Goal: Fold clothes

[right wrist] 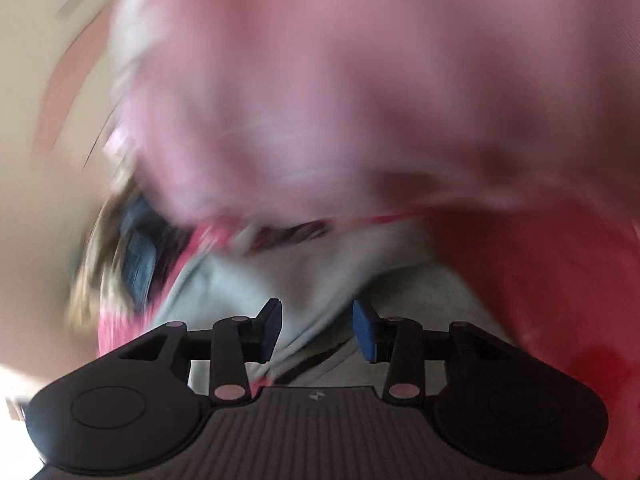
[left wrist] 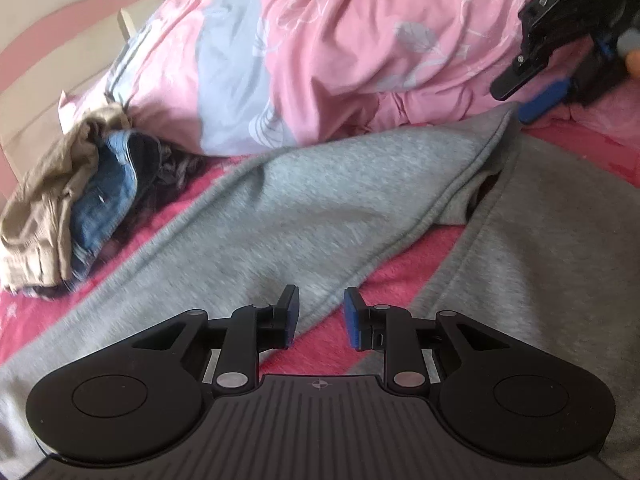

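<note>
Left wrist view: left gripper [left wrist: 321, 316] released, jaws apart, hovering over grey sweatpants [left wrist: 320, 208] spread across red-pink blanket [left wrist: 400, 276] on bed. Pile of folded clothes [left wrist: 76, 200] lies left of them, pink quilt [left wrist: 340, 48] behind. Right gripper [left wrist: 528, 92] visible top right.

Right wrist view: heavily blurred. Right gripper [right wrist: 317, 330] released, jaws apart, nothing between them, grey sweatpants [right wrist: 288, 280] just below.

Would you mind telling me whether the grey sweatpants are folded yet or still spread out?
Spread out, not folded: the grey sweatpants lie with both legs apart across the red blanket.
</note>
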{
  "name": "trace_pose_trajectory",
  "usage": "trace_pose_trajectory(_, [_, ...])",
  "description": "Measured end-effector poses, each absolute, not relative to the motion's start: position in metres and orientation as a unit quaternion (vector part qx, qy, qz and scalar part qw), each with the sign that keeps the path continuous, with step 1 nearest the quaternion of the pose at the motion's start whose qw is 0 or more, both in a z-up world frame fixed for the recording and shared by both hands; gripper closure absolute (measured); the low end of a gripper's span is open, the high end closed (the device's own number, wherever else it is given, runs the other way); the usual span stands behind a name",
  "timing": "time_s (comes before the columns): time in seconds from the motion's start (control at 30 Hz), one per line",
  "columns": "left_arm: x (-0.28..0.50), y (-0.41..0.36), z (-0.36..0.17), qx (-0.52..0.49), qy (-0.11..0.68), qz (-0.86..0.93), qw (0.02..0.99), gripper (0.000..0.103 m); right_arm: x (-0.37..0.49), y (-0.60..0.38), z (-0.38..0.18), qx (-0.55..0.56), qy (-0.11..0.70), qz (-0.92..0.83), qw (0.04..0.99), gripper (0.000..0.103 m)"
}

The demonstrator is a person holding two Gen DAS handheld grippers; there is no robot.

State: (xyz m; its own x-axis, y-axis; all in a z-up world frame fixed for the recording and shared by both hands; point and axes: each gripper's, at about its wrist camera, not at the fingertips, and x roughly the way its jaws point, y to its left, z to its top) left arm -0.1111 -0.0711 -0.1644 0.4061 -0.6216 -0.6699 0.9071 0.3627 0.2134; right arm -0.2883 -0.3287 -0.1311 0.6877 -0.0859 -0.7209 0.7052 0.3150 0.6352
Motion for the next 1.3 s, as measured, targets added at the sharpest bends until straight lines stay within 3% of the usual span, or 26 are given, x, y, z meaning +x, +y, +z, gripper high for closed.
trace_pose_trajectory(0.23, [-0.112, -0.056, -0.167, 0.253, 0.272, -0.47, 0.801, 0.079, -0.283, -0.336, -0.171, 0.592, 0.231, -0.331, 0.697, 0.053])
trace_pose_trajectory(0.27, [-0.112, -0.053, -0.168, 0.248, 0.276, -0.467, 0.803, 0.079, -0.28, -0.335, -0.172, 0.585, 0.218, -0.332, 0.707, 0.06])
trace_pose_trajectory(0.33, [-0.109, -0.038, -0.165, 0.226, 0.286, -0.45, 0.815, 0.079, -0.273, -0.33, -0.168, 0.563, 0.21, -0.334, 0.726, 0.095])
trace_pose_trajectory(0.43, [-0.102, -0.01, -0.16, 0.184, 0.303, -0.415, 0.838, 0.079, -0.261, -0.312, -0.149, 0.509, 0.207, -0.323, 0.77, 0.098])
trace_pose_trajectory(0.57, [-0.09, 0.037, -0.148, 0.116, 0.324, -0.343, 0.874, 0.079, -0.22, -0.262, -0.095, 0.368, 0.195, -0.223, 0.881, 0.098])
trace_pose_trajectory(0.7, [-0.075, 0.081, -0.129, 0.075, 0.318, -0.264, 0.907, 0.079, -0.177, -0.159, -0.043, 0.118, 0.208, 0.03, 0.971, 0.098])
trace_pose_trajectory(0.83, [-0.059, 0.106, -0.12, 0.056, 0.326, -0.227, 0.916, 0.079, -0.189, -0.061, -0.073, -0.125, 0.329, 0.225, 0.909, 0.098])
trace_pose_trajectory(0.93, [-0.056, 0.108, -0.123, 0.052, 0.335, -0.227, 0.913, 0.079, -0.209, -0.041, -0.115, -0.206, 0.409, 0.245, 0.855, 0.088])
trace_pose_trajectory(0.97, [-0.057, 0.107, -0.125, 0.049, 0.34, -0.232, 0.91, 0.079, -0.213, -0.048, -0.119, -0.203, 0.427, 0.239, 0.848, 0.086])
trace_pose_trajectory(1.07, [-0.063, 0.097, -0.134, 0.05, 0.35, -0.252, 0.901, 0.079, -0.21, -0.081, -0.113, -0.095, 0.454, 0.197, 0.864, 0.065])
trace_pose_trajectory(1.3, [-0.079, 0.08, -0.142, 0.067, 0.352, -0.281, 0.89, 0.079, -0.214, -0.167, -0.084, 0.214, 0.433, 0.095, 0.87, 0.058])
